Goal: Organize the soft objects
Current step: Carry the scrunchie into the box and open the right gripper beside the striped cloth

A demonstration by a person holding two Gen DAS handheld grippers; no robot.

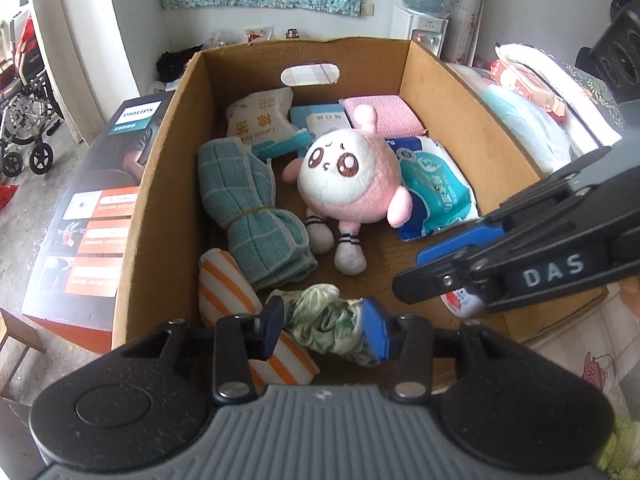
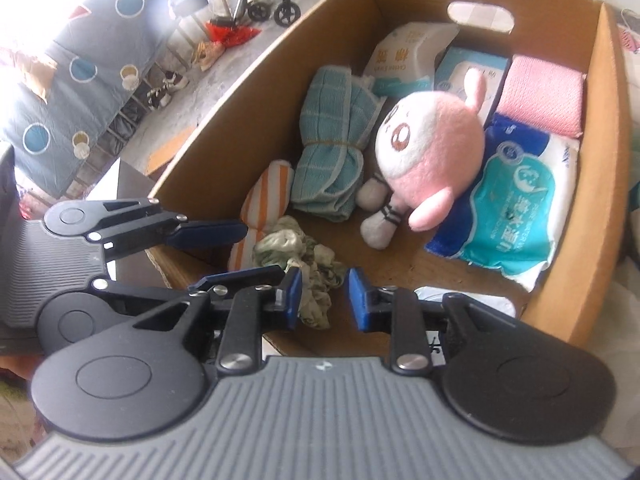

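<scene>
Cloth (image 1: pixel 320 316) green, crumpled, in box (image 1: pixel 460 128) | feel: likely light, limp | grab: bunched middle | left gripper (image 1: pixel 326 326) partly open around it | right gripper (image 2: pixel 324 298) narrow, empty

Daylight fills both views. In the right wrist view it enters from the upper left, where glare washes out the quilt (image 2: pixel 60 80) and floor. Shadows inside the cardboard box (image 1: pixel 460 128) are soft. Fisheye distortion bends straight edges near the borders. Detail is slightly soft throughout.
</scene>
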